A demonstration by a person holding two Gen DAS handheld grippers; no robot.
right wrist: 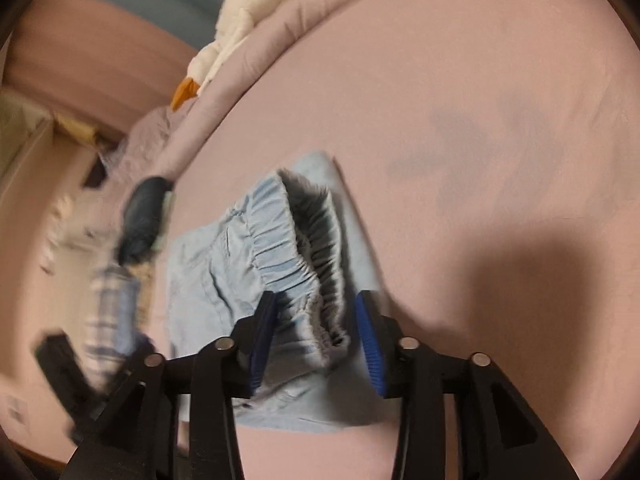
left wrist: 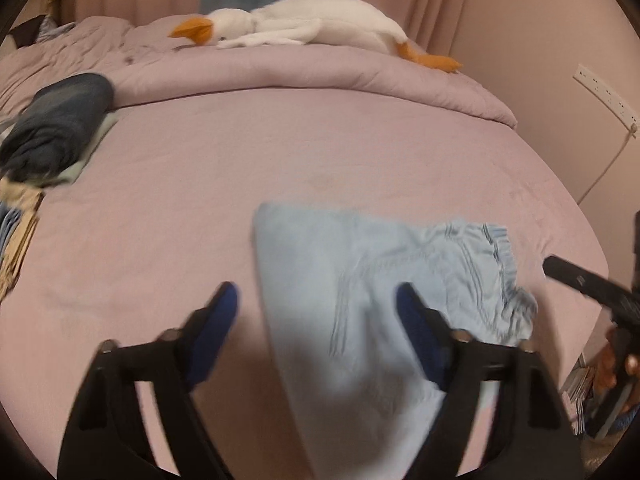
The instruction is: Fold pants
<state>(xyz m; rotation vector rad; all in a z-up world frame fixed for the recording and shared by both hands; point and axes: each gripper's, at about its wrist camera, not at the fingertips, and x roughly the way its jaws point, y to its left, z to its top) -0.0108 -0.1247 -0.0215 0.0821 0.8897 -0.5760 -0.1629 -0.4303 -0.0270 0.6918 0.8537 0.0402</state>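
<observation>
Two hand-held grippers, black with blue pads, work over light blue pants on a bed. The left hand-held gripper (left wrist: 316, 300) has its jaws spread wide and holds nothing; one finger (left wrist: 416, 320) sits over the fabric and the other over bare sheet. The right hand-held gripper (right wrist: 316, 320) is also open, its two pads on either side of the gathered elastic waistband (right wrist: 296, 256); whether the pads touch the cloth cannot be told.

The pants (left wrist: 360, 304) lie on the near part of the bed, folded into a compact shape, with the ruffled waistband toward the right side in the left wrist view. Both views are blurred.

The bed (left wrist: 280, 152) is covered by a pink sheet. Well away on its left side lies a dark rolled garment (left wrist: 60, 120) on a pale green cloth, next to a stack of other clothes at the edge. Along the far side runs a rolled pink duvet (left wrist: 320, 76), and on it lies a white plush goose (left wrist: 312, 28) with an orange beak and feet. Pink curtains hang behind.
</observation>
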